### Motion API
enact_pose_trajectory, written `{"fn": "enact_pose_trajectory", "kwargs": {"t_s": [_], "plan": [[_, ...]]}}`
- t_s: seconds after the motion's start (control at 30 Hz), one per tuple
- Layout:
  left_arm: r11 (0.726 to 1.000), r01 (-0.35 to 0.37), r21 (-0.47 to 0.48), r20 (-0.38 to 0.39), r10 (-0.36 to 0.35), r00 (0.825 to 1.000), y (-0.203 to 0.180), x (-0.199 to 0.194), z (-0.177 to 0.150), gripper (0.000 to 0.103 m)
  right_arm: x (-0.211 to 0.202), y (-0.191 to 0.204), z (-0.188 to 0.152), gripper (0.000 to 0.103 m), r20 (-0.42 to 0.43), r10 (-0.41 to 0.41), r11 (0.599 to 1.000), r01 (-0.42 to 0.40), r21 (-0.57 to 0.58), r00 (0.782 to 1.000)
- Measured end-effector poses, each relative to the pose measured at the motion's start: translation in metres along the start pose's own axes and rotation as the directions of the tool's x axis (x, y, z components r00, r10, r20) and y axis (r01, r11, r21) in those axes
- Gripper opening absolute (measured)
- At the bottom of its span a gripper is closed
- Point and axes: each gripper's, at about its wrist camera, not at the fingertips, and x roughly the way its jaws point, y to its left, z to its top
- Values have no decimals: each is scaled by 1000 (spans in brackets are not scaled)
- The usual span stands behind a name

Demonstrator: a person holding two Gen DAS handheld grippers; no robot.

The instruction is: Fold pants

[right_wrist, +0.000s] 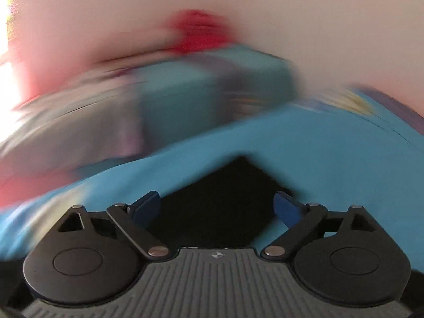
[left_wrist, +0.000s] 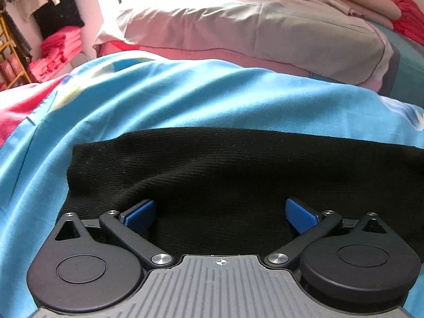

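The black ribbed pants (left_wrist: 225, 169) lie on a blue bedsheet (left_wrist: 185, 92). In the left wrist view my left gripper (left_wrist: 221, 212) is open, its blue pads (left_wrist: 140, 213) spread wide just over the near edge of the pants, holding nothing. In the right wrist view, which is motion-blurred, my right gripper (right_wrist: 218, 206) is open over a pointed corner of the pants (right_wrist: 233, 185) that lies on the blue sheet (right_wrist: 318, 159). Nothing is held between its pads (right_wrist: 286, 208).
A grey-and-pink pillow (left_wrist: 251, 34) lies beyond the pants at the head of the bed. Red cloth (left_wrist: 408, 16) sits at the far right. A pile of pink folded clothes (left_wrist: 58, 50) and hanging garments stand off the bed at the left.
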Motion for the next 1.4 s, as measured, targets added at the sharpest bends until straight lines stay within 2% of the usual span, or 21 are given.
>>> {"fn": "enact_pose_trajectory", "kwargs": {"t_s": [0.07, 0.13, 0.17, 0.2, 0.27, 0.43, 0.5, 0.57, 0.6, 0.67, 0.77, 0.83, 0.9, 0.97, 1.0, 1.07, 1.1, 1.17, 1.3, 1.33, 1.4], "plan": [[1000, -6, 1, 3, 6, 1000, -2, -1, 0, 103, 26, -17, 9, 90, -26, -19, 1000, 19, 17, 999], [1000, -10, 2, 8, 10, 1000, -2, -2, -1, 103, 53, -16, 10, 70, -145, -14, 1000, 10, -30, 989], [1000, -12, 3, 9, 12, 1000, -2, -1, -1, 103, 54, -13, 8, 31, -133, -4, 999, -2, -42, 991], [1000, -13, 4, 9, 13, 1000, -2, -1, -1, 103, 51, -9, 7, 9, -113, 45, 993, -57, -106, 993], [1000, -15, 5, 3, 15, 1000, -3, -1, 1, 103, 50, -3, 13, 7, -97, 64, 970, -85, -228, 993], [1000, -19, 9, -4, 19, 1000, -4, -1, 1, 103, 76, -46, 33, 9, -110, 85, 996, -86, -6, 990], [1000, -28, 5, -21, 28, 999, -4, -3, 5, 103, 67, -33, 32, 21, -94, 43, 994, -53, -98, 995], [999, -30, -11, -32, 29, 999, -5, -9, 10, 103, 38, -24, 27, 51, 31, -42, 980, 47, -194, 999], [999, -32, -10, -23, 32, 999, -7, -13, 12, 103, 23, -16, 24, 56, 100, -60, 971, 81, -225, 993], [1000, -27, 5, 21, 27, 999, -17, -25, 15, 103, 1, 5, 8, 54, 57, 106, 950, -84, -301, 993], [999, 32, 23, 46, -33, 998, -39, -30, 22, 103, -12, 51, -16, 44, -162, 352, 836, -387, -388, 922], [997, 48, 59, 39, -50, 998, -58, -22, 24, 103, -14, 75, -33, 34, -263, 429, 756, -503, -418, 864], [995, 25, 94, 5, -26, 1000, -70, -7, 22, 103, -6, 97, -52, 32, -323, 419, 695, -529, -487, 849], [995, 2, 100, 16, -4, 1000, -70, 3, 18, 103, 12, 95, -53, 16, -279, 418, 704, -502, -502, 865], [996, 22, 89, 11, -23, 1000, -66, 4, 18, 103, 19, 90, -45, 6, -229, 379, 755, -442, -484, 897], [996, 30, 79, 2, -30, 1000, -60, 2, 19, 103, 26, 79, -28, 11, -137, 245, 871, -280, -403, 960], [996, 26, 83, -1, -26, 1000, -59, 0, 20, 103, 27, 72, -21, 12, -125, 222, 899, -253, -359, 967], [996, 22, 86, 0, -22, 1000, -60, -2, 20, 103, 20, 69, -21, 21, -170, 306, 870, -348, -350, 937], [996, 20, 88, -1, -20, 1000, -61, 0, 18, 103, 7, 82, -51, 37, -300, 384, 695, -487, -529, 873], [996, 19, 89, -2, -19, 1000, -60, 0, 18, 103, 11, 77, -53, 40, -276, 366, 704, -459, -542, 889], [996, 5, 85, -7, -4, 1000, -56, -4, 20, 103, 21, 63, -34, 28, -229, 315, 833, -384, -397, 921]]}}
